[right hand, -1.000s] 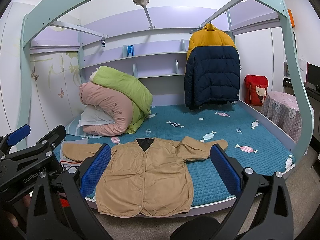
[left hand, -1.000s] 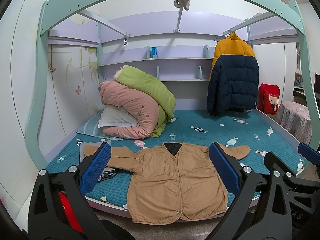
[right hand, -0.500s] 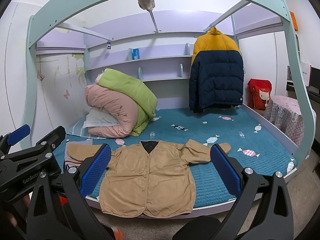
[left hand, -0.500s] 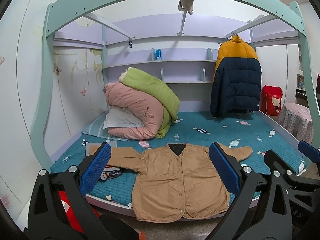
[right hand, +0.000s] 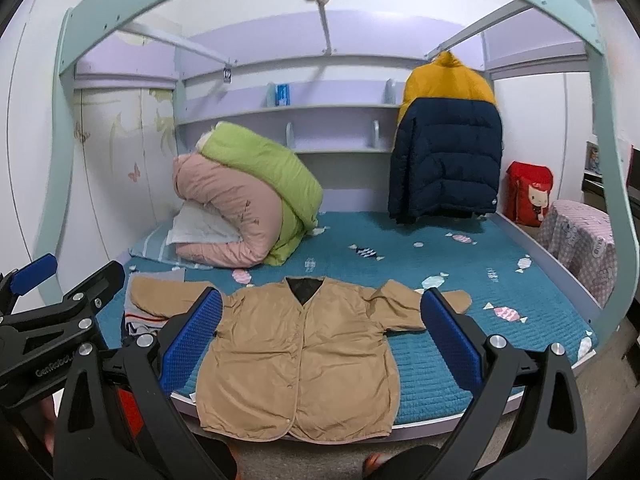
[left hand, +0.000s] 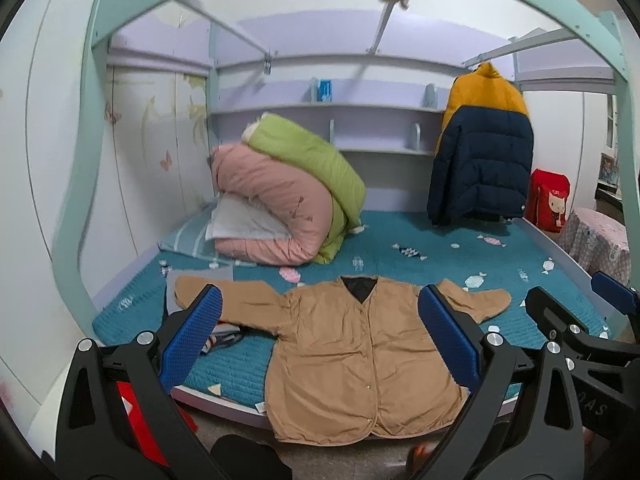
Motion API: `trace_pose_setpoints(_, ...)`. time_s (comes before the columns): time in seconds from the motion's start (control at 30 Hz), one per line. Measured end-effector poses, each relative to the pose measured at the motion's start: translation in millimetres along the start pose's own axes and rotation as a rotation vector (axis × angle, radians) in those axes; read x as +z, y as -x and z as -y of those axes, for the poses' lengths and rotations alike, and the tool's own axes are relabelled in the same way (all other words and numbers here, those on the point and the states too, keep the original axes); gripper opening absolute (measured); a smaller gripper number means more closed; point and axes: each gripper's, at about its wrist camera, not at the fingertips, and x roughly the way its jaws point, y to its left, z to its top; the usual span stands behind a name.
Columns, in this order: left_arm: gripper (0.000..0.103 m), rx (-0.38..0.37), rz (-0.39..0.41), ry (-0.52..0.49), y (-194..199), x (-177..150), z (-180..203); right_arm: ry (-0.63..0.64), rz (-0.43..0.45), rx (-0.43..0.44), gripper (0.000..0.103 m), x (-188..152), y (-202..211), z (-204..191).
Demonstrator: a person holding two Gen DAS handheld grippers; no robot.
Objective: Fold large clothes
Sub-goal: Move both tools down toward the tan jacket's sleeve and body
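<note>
Left wrist view: your left tool (left hand: 320,340) and right tool (right hand: 320,338), both released, face the jacket (left hand: 360,352) lengthwise across the bed's (left hand: 400,268) near edge.

From my seat, the tan jacket's (left hand: 352,344) left sleeve end sits behind my left gripper's (left hand: 320,340) finger (left hand: 192,332). The striped clothes (right hand: 140,322) beside that sleeve are mostly covered, so I can't tell what they are. The box (right hand: 283,94) on the shelf above the jacket is too blurred to read.
</note>
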Motion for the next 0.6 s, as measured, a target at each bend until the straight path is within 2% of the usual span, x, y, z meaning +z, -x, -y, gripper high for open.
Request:
trace_pose_setpoints(0.27, 0.098, 0.013, -0.072, 0.045, -89, 2, -29, 0.000, -0.077, 0.053, 0.096, 4, -92, -20)
trace_pose_setpoints(0.6, 0.098, 0.096, -0.151, 0.083, -221, -10, -87, -0.004, -0.179, 0.131, 0.096, -3, -227, -70)
